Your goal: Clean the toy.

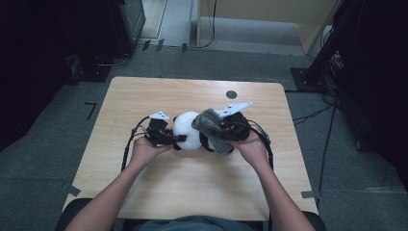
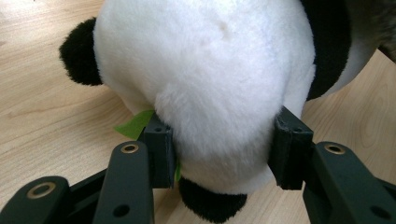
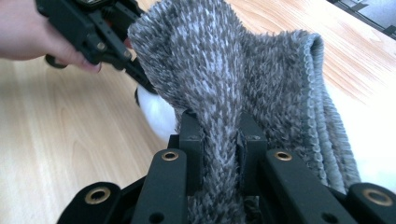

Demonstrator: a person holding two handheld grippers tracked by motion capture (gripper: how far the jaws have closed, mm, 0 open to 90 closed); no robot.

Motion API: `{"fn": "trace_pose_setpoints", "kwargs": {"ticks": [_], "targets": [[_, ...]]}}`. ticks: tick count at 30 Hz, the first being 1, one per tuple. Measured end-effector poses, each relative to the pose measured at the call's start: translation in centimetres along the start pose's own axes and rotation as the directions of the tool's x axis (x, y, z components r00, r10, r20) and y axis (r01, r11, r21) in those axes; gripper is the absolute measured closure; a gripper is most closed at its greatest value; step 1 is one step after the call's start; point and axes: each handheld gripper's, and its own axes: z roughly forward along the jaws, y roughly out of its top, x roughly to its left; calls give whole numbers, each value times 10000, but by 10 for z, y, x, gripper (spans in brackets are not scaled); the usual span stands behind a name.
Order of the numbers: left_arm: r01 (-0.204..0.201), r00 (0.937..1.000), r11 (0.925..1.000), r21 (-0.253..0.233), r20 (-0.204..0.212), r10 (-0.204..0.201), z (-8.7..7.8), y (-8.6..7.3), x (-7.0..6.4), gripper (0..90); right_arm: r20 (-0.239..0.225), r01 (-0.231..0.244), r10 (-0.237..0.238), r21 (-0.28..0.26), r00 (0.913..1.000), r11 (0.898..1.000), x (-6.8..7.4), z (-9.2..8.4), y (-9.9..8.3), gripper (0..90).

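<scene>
Black jaws rise from the bottom of the right gripper view, and between them a fold of the grey knitted cloth (image 3: 243,84) is pinched tight; the right gripper (image 3: 219,144) stands narrow, clamped on that fold, with the rest of the fuzzy fabric (its ribbed edge shows at the right) draping up and over beyond the pads. Behind the cloth a patch of white plush shows, and farther off at the upper left a hand (image 3: 28,32) holds the other tool.

In the left gripper view the plush panda (image 2: 205,70) sits squarely between the two jaws. The left gripper (image 2: 219,149) is part-way closed, its pads pressing into the white fur on both sides, so it holds the toy. A black ear (image 2: 79,51) sticks out at the upper left, another black patch lies low between the jaws, and a green felt leaf (image 2: 135,123) pokes out beside the left pad.

From the high view the panda (image 1: 187,130) lies on its side near the middle of the wooden table (image 1: 144,96), gripped from the left by the left gripper (image 1: 175,138). The cloth (image 1: 211,127) hangs from the right gripper (image 1: 219,130) over the toy's right end, touching it. A small dark round mark (image 1: 231,94) sits on the tabletop beyond them, well apart. Grey carpet (image 1: 48,144) surrounds the table.
</scene>
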Motion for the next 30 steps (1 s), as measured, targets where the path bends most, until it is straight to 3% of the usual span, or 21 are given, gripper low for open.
{"fn": "trace_pose_setpoints", "kwargs": {"ticks": [6,13,21,30], "targets": [[15,10000,10000,-18,-45,-15,0,0,-1,517,-160,-34,36,121,9999,9999,7,22,13,775],[-5,10000,10000,35,-84,5,0,-2,0,515,-119,210,-203,596,9997,9980,20,45,11,776],[-70,9999,9999,85,-113,71,1,-1,-1,513,-463,251,-240,226,9986,9994,18,46,-7,776],[-122,9999,9999,76,-94,123,1,-1,0,512,-1035,693,-600,884,9928,9937,22,45,-29,779]]}}
